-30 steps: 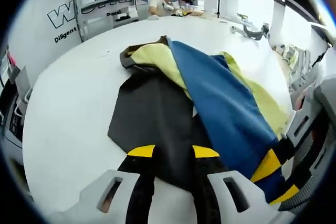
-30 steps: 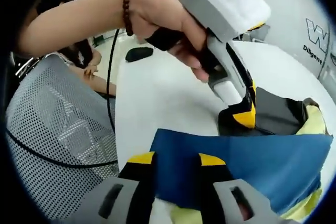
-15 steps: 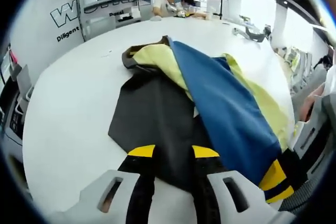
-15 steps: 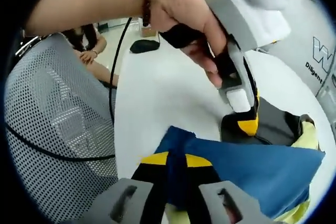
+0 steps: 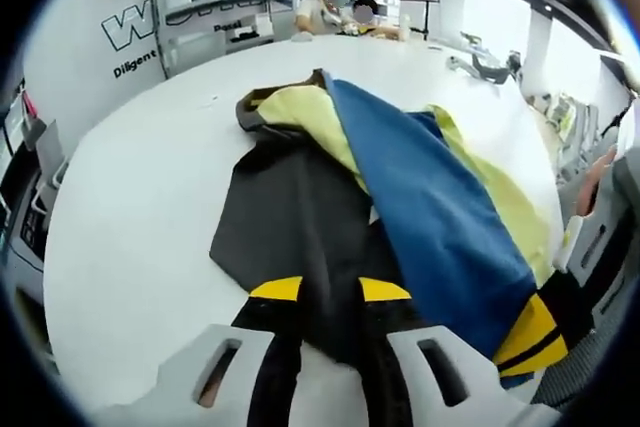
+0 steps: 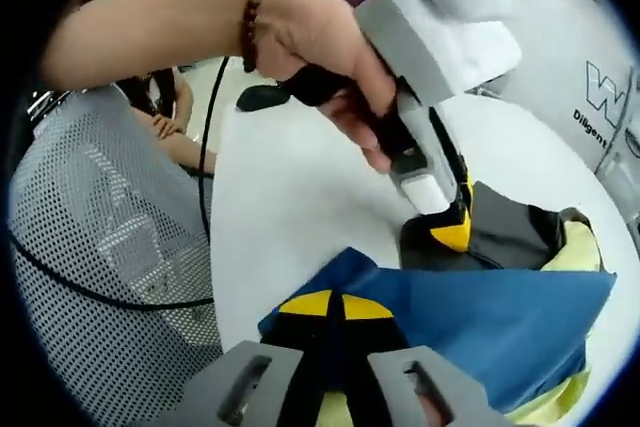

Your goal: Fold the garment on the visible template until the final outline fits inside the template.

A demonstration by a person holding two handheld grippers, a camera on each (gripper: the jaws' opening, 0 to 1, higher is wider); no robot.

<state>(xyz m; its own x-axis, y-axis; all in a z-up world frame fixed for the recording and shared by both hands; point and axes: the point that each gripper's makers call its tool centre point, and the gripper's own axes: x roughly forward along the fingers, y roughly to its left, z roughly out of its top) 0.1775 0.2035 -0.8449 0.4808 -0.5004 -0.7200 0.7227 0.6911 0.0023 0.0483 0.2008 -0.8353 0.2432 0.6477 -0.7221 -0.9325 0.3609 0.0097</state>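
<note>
A garment with dark grey, yellow and blue panels lies rumpled on the white table. My left gripper stands open at its near edge, with dark grey fabric lying between the jaws. In the right gripper view a hand holds that left gripper, tip down on the dark grey panel. My right gripper is shut on the near corner of the blue panel. It appears in the left gripper view as the right gripper at the blue panel's lower end.
People sit at the table's far end, in front of shelves. A grey tool lies at the far right. A mesh chair and a black cable are at the table's side. A small black object lies on the table.
My right gripper's jaws have come together on the corner of the blue panel, which they only straddled before. The left gripper's jaws have narrowed slightly. The garment has hardly shifted.
</note>
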